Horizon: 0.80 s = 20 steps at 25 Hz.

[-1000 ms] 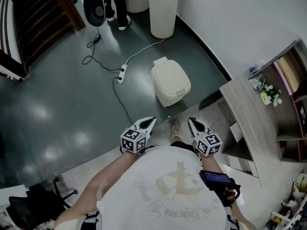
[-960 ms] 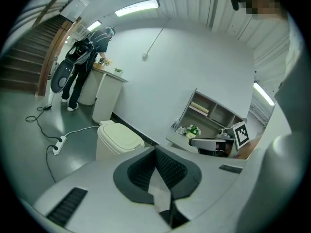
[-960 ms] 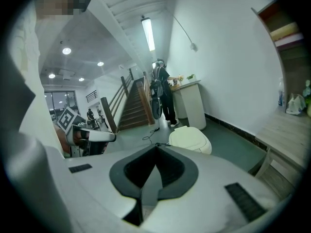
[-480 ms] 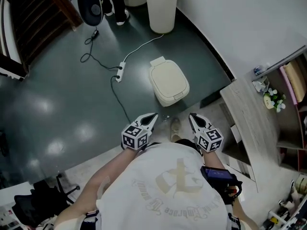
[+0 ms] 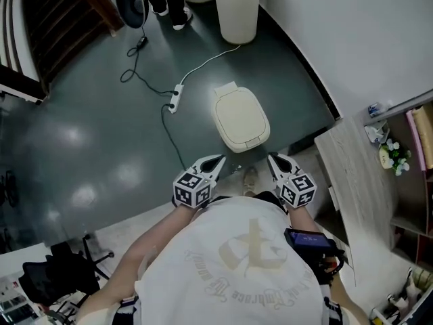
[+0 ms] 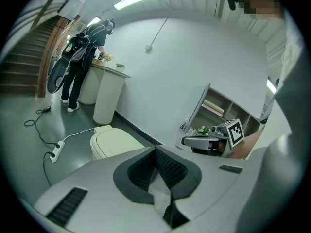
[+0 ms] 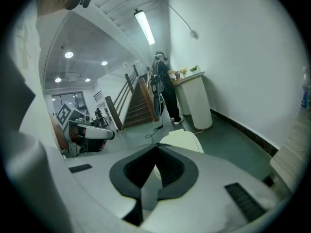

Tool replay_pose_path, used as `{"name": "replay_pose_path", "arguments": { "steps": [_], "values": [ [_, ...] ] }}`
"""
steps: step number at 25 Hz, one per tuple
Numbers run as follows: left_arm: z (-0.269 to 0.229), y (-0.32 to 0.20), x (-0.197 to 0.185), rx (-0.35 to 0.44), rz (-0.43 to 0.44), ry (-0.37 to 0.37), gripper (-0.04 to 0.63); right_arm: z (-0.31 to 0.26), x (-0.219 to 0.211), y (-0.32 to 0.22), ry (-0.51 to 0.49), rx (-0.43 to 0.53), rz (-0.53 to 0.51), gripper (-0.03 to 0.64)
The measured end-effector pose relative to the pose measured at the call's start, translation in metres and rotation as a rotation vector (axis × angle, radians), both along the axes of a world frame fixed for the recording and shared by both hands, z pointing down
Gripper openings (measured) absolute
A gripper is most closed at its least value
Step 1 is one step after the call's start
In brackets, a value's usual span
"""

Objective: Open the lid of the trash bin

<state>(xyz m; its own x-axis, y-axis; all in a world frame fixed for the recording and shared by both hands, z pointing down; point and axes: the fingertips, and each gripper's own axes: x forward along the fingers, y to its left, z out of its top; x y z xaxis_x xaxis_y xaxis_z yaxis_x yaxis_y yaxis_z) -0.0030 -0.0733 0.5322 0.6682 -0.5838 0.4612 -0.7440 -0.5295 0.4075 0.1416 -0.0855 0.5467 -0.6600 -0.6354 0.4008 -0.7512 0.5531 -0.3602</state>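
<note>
While the person stands on the dark green floor [image 5: 88, 147] w/ both tools held low in front of the body, the left gripper [image 5: 216, 160] & right gripper [image 5: 272, 158] point fwd toward the trash bin [image 5: 240, 119]. The bin sits on the floor just ahead, lined up betw. the two tips in the head view and apart from both. Its cream lid [image 5: 238, 112] lies flat, down on the bin, w/ the hinge block [image 5: 225, 87] at the far edge. Left gripper view: jaws brought together, dark pads meeting at the tip, nothing held; the bin shows beyond, left of the tip. Right gripper view: same, jaws together at the tip, nothing betw. them, the lid straight beyond the tip. Each tool's marker cube sits close to the person's chest in the head view. A white power strip [image 5: 175, 99] lies on the floor just left of the bin. Further off, by the wall, stands a tall white cylinder stand [image 5: 237, 9]; a second person [image 6: 80, 57] in dark clothes stands next to it, near a wooden staircase [image 5: 40, 26]. To the right is a pale wood unit [image 5: 352, 175] w/ small flowers [image 5: 394, 158] on it. One shoe [image 5: 249, 179] of the wearer shows betw. the grippers, near the bin's front edge.
</note>
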Motion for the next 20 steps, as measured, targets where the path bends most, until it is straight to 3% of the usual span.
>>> {"name": "replay_pose_path", "arguments": {
  "steps": [10,20],
  "values": [
    [0.000,-0.043,0.025,0.002,-0.102,-0.018,0.014,0.009,0.012,-0.062,-0.005,-0.001,-0.137,0.005],
    [0.005,-0.052,0.035,-0.015,-0.206,-0.051,0.014,0.026,0.022,-0.086,-0.002,-0.026,-0.253,0.005]
  ]
}}
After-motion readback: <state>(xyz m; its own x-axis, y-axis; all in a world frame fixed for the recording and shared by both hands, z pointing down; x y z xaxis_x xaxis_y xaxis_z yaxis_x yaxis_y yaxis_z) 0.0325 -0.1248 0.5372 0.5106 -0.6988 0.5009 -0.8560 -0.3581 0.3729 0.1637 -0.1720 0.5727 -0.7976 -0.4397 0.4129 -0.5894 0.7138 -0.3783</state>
